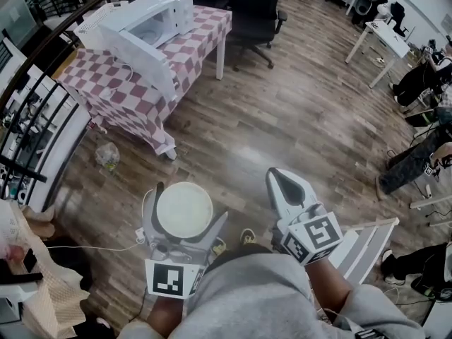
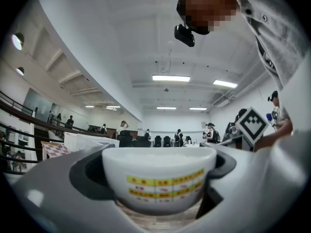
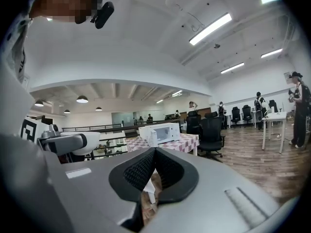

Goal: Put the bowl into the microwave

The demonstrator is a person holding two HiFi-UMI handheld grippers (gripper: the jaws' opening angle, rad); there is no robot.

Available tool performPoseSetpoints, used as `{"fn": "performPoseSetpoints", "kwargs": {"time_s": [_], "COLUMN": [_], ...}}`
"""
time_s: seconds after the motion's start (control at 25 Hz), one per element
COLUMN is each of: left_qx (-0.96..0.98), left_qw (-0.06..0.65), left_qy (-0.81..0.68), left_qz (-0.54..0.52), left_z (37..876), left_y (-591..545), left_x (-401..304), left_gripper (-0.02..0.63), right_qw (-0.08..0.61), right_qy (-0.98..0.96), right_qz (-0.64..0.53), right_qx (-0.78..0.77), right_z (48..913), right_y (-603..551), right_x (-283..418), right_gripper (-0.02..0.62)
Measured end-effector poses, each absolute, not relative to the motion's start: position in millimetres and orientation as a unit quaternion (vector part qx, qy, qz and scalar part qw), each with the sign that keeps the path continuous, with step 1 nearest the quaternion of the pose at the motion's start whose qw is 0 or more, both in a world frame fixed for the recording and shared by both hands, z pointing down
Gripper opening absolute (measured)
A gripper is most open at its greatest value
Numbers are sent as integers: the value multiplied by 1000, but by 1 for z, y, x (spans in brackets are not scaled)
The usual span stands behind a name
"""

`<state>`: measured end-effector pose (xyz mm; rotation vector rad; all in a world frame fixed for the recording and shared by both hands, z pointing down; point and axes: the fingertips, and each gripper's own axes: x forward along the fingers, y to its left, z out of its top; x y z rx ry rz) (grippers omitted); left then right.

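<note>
A white bowl [image 1: 180, 210] with a yellow printed band [image 2: 158, 176] is held upright over the wooden floor, with my left gripper [image 1: 189, 203] shut on its sides. The white microwave [image 1: 145, 23] stands on a red-and-white checked table [image 1: 201, 41] far ahead at the upper left, its door hanging open. My right gripper [image 1: 277, 175] is beside the bowl on the right, shut with nothing in it. In the right gripper view its jaws [image 3: 154, 152] are closed and point toward the microwave [image 3: 163, 132]. The bowl's inside looks empty from above.
A black office chair [image 1: 254, 9] stands right of the table. A dark railing [image 1: 42, 119] runs along the left. A crumpled plastic bag [image 1: 107, 154] lies on the floor near the table's corner. White desks [image 1: 385, 37] and seated people are at the far right.
</note>
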<state>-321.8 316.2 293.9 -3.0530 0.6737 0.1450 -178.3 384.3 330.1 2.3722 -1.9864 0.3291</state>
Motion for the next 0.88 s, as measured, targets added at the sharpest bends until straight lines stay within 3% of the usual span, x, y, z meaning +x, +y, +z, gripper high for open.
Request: {"fn": "performPoseSetpoints", "kwargs": {"time_s": [0.48,0.88], "left_qx": [-978,-980], "left_qw": [-3,12], "left_qy": [200,193], "left_qz": [49,47], "left_z": [297,296], "left_y": [304,281], "left_x": [-334,-302], "left_gripper": [541,541], "right_qw": [25,14], "right_qy": [-629,-631], "right_qz": [106,96], "right_qx": [769,770], "right_z": [337,338], "right_y": [374,343], "right_x": [-189,-158], "right_gripper": [-5,-5]}}
